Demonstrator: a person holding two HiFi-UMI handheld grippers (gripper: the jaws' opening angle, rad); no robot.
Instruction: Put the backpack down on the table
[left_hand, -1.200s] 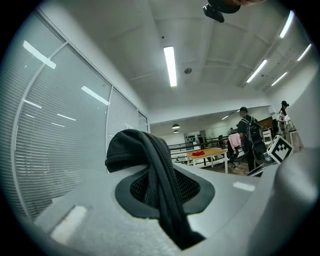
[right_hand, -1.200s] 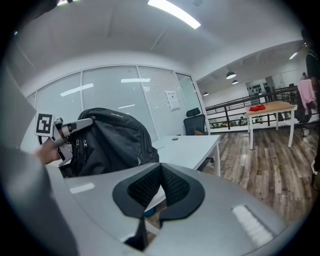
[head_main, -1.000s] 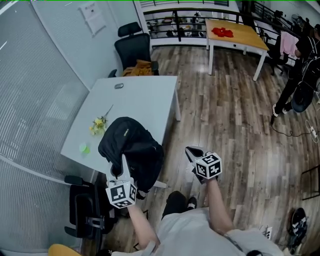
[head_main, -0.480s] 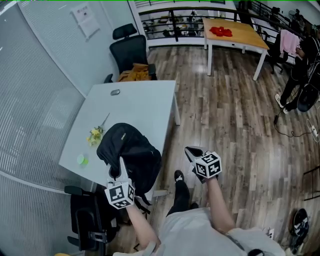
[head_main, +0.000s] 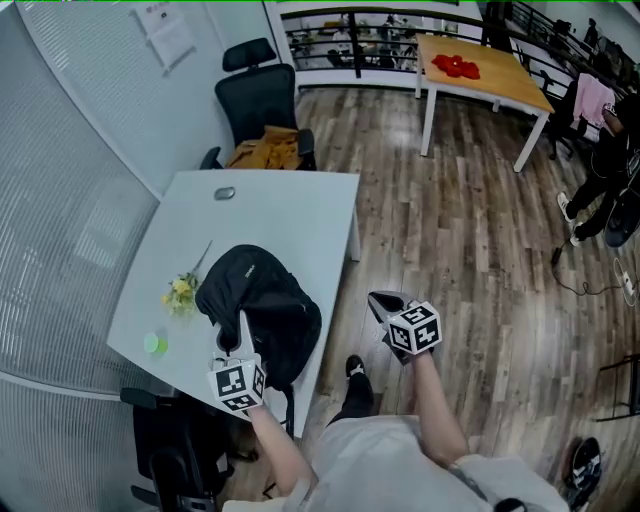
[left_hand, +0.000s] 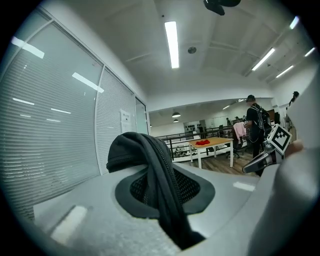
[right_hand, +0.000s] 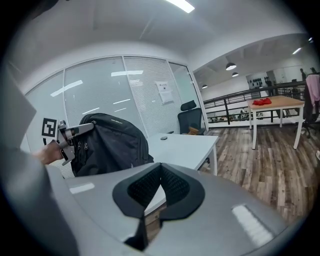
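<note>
Plenty of bare top across the middle and far half of the table, bar one small grey thing by the far edge. Blocked at the near edge by the backpack, plus flowers and a green blob on the left side. Hemmed in by a glass wall on the left, office chair at the far end, black chair off the near-left corner. Open floor on the right.

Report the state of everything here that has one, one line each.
backpack: upright at the near edge of the white table, held by its top strap; cannot tell whether it rests on the table.
left gripper: shut on the backpack strap.
right gripper: shut, empty, out over the floor.
yellow flower: lying flat on the table.
office chair: orange cloth on its seat.
</note>
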